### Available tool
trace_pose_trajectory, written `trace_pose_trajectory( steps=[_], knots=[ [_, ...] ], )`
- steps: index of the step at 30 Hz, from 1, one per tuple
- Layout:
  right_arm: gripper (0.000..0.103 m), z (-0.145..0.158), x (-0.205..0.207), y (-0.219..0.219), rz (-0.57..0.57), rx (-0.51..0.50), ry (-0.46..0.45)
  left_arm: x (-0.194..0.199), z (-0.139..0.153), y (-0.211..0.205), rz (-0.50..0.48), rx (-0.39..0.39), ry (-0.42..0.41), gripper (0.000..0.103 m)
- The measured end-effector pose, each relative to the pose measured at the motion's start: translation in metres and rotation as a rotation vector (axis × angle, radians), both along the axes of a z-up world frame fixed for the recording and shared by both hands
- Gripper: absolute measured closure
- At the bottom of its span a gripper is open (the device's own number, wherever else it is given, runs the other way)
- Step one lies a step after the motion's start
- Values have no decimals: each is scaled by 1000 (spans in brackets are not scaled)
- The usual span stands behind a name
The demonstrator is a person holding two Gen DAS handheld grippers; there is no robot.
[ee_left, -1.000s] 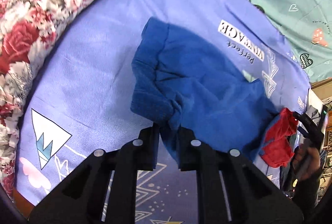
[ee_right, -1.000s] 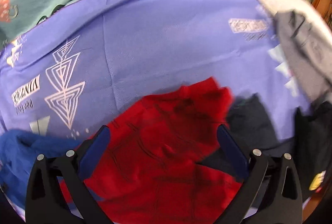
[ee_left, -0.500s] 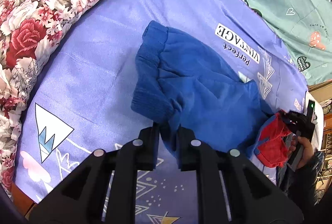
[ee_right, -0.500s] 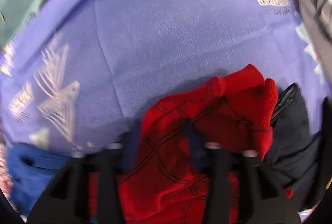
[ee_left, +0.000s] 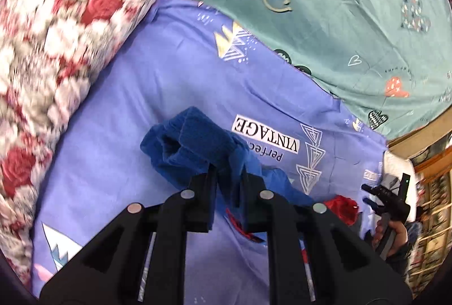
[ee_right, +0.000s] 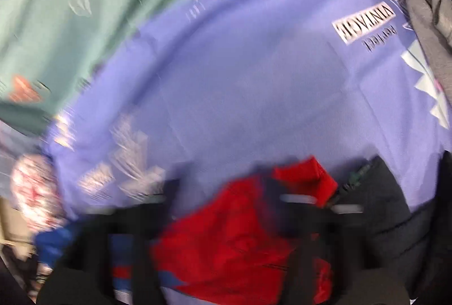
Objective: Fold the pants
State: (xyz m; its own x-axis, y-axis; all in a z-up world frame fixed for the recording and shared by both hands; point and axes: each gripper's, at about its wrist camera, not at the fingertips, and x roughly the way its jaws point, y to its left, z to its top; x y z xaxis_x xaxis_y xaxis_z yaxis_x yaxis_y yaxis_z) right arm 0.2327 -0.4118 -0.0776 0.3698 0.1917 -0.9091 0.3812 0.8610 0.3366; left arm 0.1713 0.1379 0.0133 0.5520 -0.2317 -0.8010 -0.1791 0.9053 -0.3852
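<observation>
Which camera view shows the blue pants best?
The left wrist view: the blue pants are sharp and central, pinched in the left claw. The right wrist view is blurred by motion and shows only a blue patch at its lower left edge.

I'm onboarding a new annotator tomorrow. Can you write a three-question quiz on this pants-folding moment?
1. True or false: the left gripper is shut on the blue pants.
2. Which sheet lies under the pants? A) green heart sheet B) purple sheet C) floral quilt
3. Fill in: the cloth in front of the blurred right gripper is mostly ___.

Key: 1 true; 2 B; 3 red.
</observation>
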Motion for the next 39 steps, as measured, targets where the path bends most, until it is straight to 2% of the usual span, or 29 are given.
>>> trace_pose_trajectory(
  steps=[2,4,6,9,11,12,13,14,16,18,22,25,29,30,31,32,33,34,35,36,37,38,39],
  knots=[
    [20,-19,-2,8,17,-48,62,1,-4,-6,-7,16,13,90],
    [20,-39,-5,10,-11,-5,113,0,-13,-10,-16,25,31,90],
    [22,-57,-4,8,-47,65,133,-5,-18,-10,-15,33,39,90],
    [30,-68,7,10,-75,76,148,-11,-21,-3,9,15,49,90],
    [31,-71,13,9,-109,64,154,-14,-22,2,21,4,55,90],
    [36,-72,15,7,-124,50,153,-17,-23,4,26,1,56,90],
    [54,-69,18,6,-143,8,151,-19,-23,5,29,1,57,90],
    [61,-68,20,5,-153,-12,152,-22,-23,7,35,-2,60,90],
    [91,-67,18,-5,-185,-15,156,-25,-23,8,38,-11,62,90],
    [98,-66,10,-18,-215,59,133,-30,-22,10,40,-14,64,90],
    [99,-35,-7,-42,-258,213,-4,-31,-14,18,41,-70,67,90],
    [99,-8,-11,-55,-302,316,-111,-16,-5,21,45,-112,63,90],
    [99,20,2,-71,-358,323,-227,36,2,20,79,-100,56,87],
    [99,23,6,-73,-369,313,-238,57,-1,20,116,-82,66,82],
    [99,25,14,-74,-385,293,-256,73,-5,20,143,-66,68,58],
    [99,27,19,-73,-391,270,-271,89,-9,21,177,-29,77,41],
    [98,26,22,-73,-405,231,-290,106,-14,20,247,52,77,23],
    [93,23,28,-71,-417,176,-294,120,-20,18,283,109,60,21],
    [90,19,28,-71,-418,140,-276,129,-26,17,279,127,70,21],
    [82,11,28,-78,-419,110,-243,143,-39,13,250,153,116,21],
    [66,1,33,-79,-419,93,-206,149,-47,10,236,183,164,21],
    [57,-6,36,-74,-404,82,-174,151,-51,8,229,201,184,21],
    [44,-9,32,-70,-393,62,-166,148,-52,5,204,222,175,21]
  ],
)
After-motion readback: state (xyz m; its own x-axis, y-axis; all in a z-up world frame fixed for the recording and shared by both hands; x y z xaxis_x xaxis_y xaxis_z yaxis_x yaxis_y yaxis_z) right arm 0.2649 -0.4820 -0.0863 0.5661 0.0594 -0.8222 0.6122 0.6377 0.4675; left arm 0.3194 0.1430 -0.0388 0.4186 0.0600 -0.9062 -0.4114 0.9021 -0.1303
